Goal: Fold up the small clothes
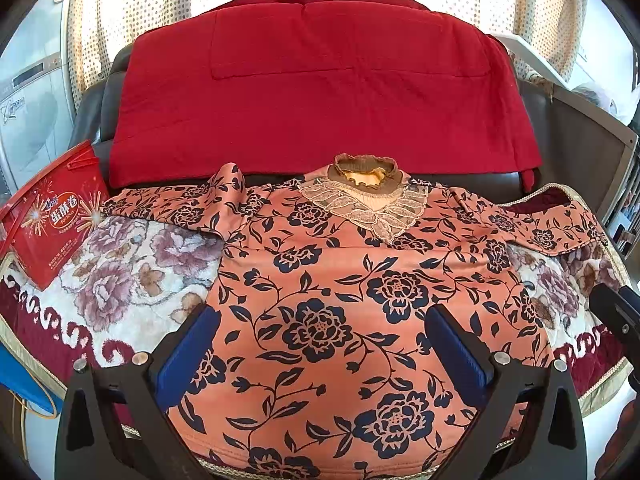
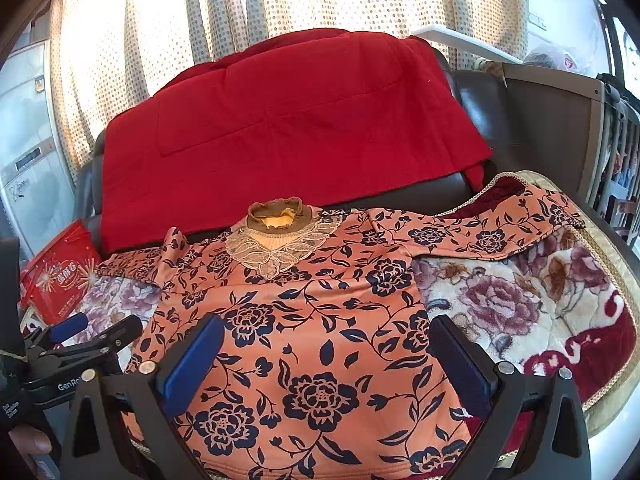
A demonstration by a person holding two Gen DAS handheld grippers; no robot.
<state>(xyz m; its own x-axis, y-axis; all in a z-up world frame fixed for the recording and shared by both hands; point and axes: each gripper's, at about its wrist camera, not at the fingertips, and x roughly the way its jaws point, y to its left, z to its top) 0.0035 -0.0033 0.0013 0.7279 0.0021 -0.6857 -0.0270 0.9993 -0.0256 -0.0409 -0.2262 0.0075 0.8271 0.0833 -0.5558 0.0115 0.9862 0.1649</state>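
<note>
A salmon-orange top with dark blue flowers [image 1: 328,300] lies flat, front up, on a floral blanket [image 1: 132,272], its brown lace collar [image 1: 366,178] at the far end. Both sleeves spread sideways; the left sleeve [image 1: 192,204] is bunched, the right sleeve [image 1: 548,224] runs to the blanket's edge. My left gripper [image 1: 320,344] is open and empty above the top's lower body. My right gripper [image 2: 326,354] is open and empty above the same top [image 2: 304,320], near its hem. The left gripper also shows at the left of the right wrist view [image 2: 96,330].
A red cloth [image 1: 320,92] hangs over the dark sofa back behind the top. A red snack box [image 1: 56,212] stands at the blanket's left edge. A grey cabinet [image 2: 560,120] is at the right, dotted curtains [image 2: 280,4] behind.
</note>
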